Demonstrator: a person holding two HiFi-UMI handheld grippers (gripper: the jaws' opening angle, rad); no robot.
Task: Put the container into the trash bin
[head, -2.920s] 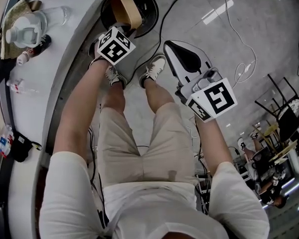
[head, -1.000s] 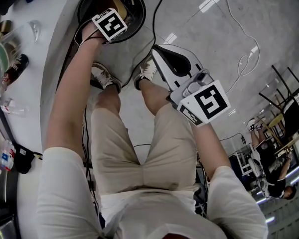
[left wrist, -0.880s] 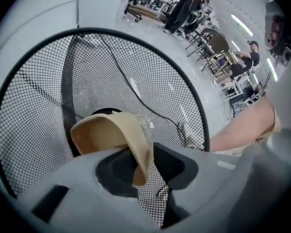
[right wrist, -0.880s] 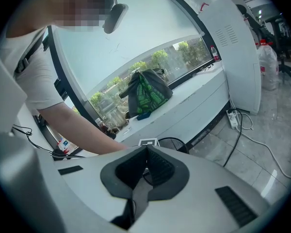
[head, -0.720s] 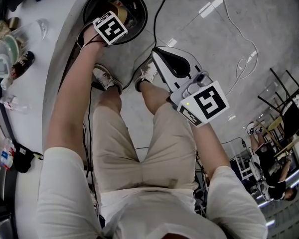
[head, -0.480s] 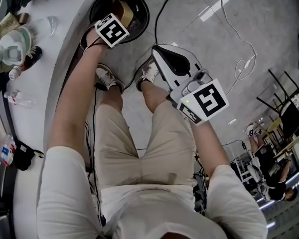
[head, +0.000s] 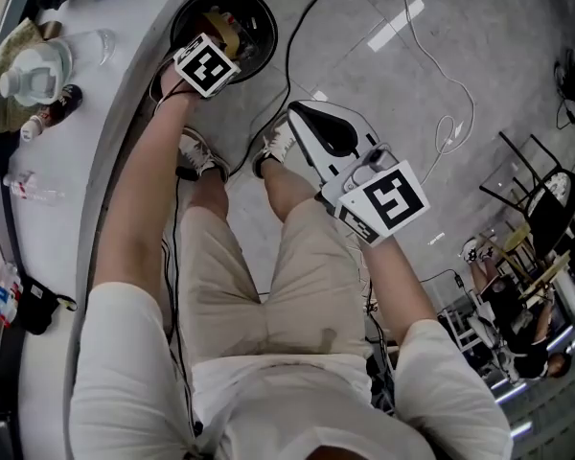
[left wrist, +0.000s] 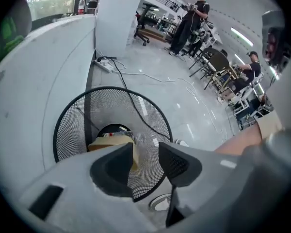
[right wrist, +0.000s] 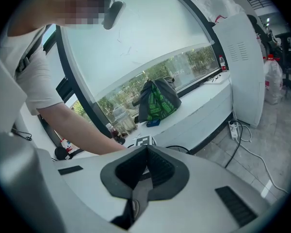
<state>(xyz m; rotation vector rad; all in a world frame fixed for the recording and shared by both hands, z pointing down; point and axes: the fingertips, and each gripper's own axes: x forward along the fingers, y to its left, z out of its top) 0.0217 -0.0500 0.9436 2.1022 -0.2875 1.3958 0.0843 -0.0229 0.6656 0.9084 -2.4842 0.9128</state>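
The black mesh trash bin (head: 252,12) stands on the floor beside the counter. A tan container (head: 216,24) lies inside it, seen also in the left gripper view as the container (left wrist: 110,141) on the bin's (left wrist: 72,125) bottom. My left gripper (left wrist: 146,152) hangs just above the bin's rim, its jaws opening with nothing between them; its marker cube (head: 206,65) covers it in the head view. My right gripper (head: 302,113) is held over the person's knee, away from the bin, jaws shut and empty (right wrist: 146,150).
A curved white counter (head: 67,142) runs along the left with a glass (head: 101,46) and bottles. The person's shoes (head: 199,153) stand next to the bin. Cables (head: 441,132) trail over the glossy floor. Chairs and people are at the far right.
The left gripper went down into the bin with the container, opened its jaws and let it go, then rose clear. The right gripper lifted a little.
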